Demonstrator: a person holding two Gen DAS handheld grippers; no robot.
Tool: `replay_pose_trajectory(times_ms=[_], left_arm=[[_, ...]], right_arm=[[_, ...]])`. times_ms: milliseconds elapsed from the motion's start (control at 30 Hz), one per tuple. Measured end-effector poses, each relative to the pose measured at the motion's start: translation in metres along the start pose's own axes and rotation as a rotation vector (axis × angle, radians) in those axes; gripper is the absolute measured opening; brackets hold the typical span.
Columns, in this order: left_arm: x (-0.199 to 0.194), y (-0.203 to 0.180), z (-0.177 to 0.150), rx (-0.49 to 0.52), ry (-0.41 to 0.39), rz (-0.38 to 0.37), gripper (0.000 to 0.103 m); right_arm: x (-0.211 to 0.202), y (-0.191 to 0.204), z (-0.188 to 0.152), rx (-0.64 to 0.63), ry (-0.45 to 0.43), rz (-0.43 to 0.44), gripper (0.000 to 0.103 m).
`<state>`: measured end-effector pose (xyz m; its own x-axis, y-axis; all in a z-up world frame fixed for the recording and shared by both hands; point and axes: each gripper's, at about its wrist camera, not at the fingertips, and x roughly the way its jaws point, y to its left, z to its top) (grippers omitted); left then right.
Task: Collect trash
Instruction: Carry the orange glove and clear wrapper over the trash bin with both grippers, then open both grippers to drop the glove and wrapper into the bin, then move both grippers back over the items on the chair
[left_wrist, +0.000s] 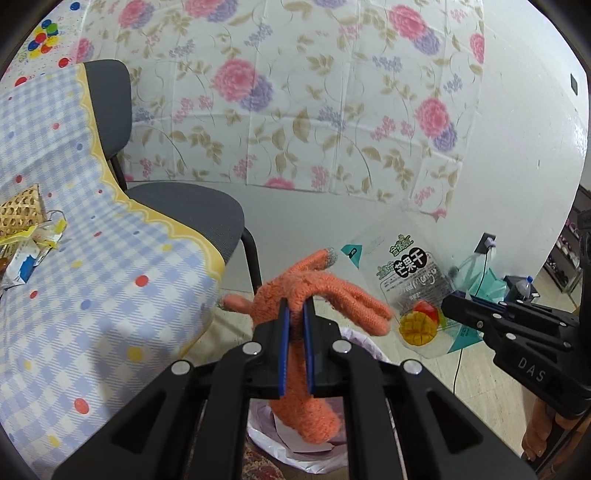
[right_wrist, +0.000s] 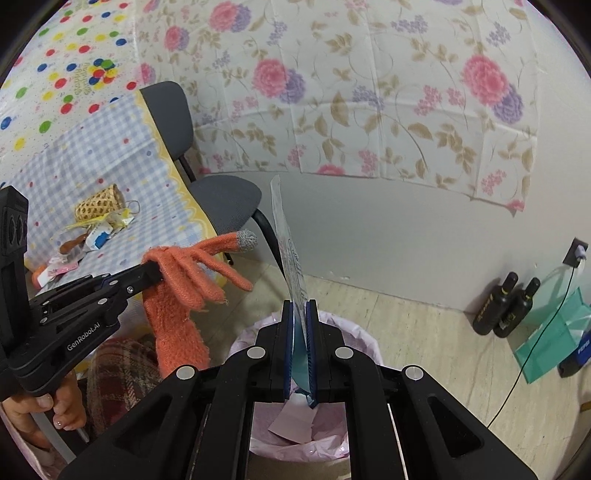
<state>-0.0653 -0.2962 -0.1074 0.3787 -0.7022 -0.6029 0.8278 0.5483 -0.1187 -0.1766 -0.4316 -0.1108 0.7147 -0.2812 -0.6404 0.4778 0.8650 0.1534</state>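
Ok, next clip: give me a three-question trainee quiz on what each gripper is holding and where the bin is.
1. True or false: the left gripper is shut on the orange glove.
2. What does the right gripper hold? A) a woven basket B) a dried mango packet C) a black bottle
3. Fill in: both held items hang over the ____ lined with a pink bag.

Key
1. True; its blue pads pinch the knit near the palm.
2. B; the left wrist view shows its mango print.
3. Trash bin, on the floor beside the checked tablecloth.
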Motion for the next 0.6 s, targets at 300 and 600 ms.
replay_pose_trajectory(times_ms=[300,600], left_arm=[[0.030,0.004,-0.006,-0.025,0.098,0.001,0.007],[0.034,0.012,-0.008,-0.054,0.115,0.003,0.057]], right_arm=[[0.028,-0.013,-0.007,0.030,0.058,0.025,0.012],[0.031,-0.012,-0.004,0.033,0.048,0.025,0.031]])
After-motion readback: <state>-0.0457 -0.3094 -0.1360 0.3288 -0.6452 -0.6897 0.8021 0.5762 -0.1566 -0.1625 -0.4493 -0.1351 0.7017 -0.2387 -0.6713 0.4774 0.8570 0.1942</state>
